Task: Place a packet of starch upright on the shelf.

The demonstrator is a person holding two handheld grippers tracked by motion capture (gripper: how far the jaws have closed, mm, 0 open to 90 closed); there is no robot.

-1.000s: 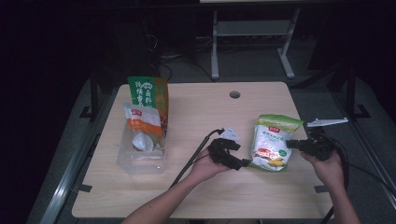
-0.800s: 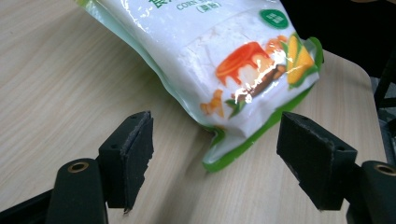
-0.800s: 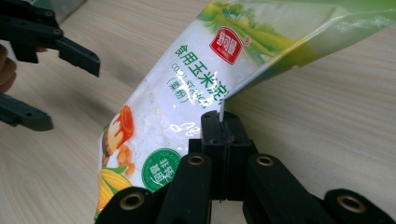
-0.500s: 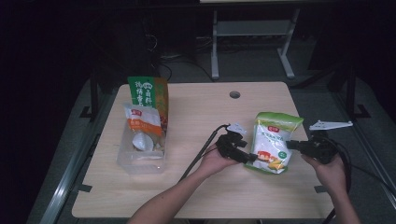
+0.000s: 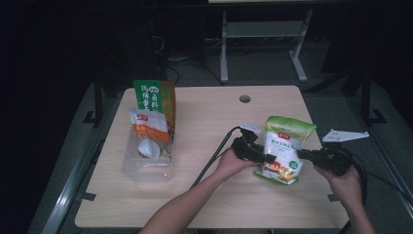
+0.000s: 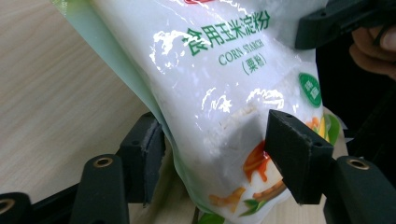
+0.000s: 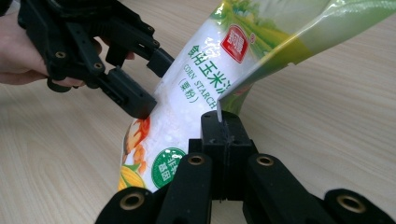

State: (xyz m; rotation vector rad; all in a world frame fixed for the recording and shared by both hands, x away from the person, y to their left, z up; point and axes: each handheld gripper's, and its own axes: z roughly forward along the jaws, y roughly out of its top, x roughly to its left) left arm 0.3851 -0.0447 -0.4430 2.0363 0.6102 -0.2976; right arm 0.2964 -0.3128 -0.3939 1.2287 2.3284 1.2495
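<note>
A white and green bag of corn starch stands tilted on the table's right half. My right gripper holds it from the right, jaws shut on the bag's thin side seam. My left gripper comes in from the left. Its jaws stand wide apart on either side of the bag's lower part, one pad against the printed front, the other pad behind the edge. The left gripper also shows in the right gripper view, straddling the corn starch bag.
A clear plastic container at the table's left holds a white and orange packet. A green and orange bag stands behind it. A cable hole sits near the far edge. Bare wood lies between the container and the hands.
My left gripper has moved right across the table and its jaws now straddle the corn starch bag. The right gripper has kept its hold, with the bag standing a little more upright.
</note>
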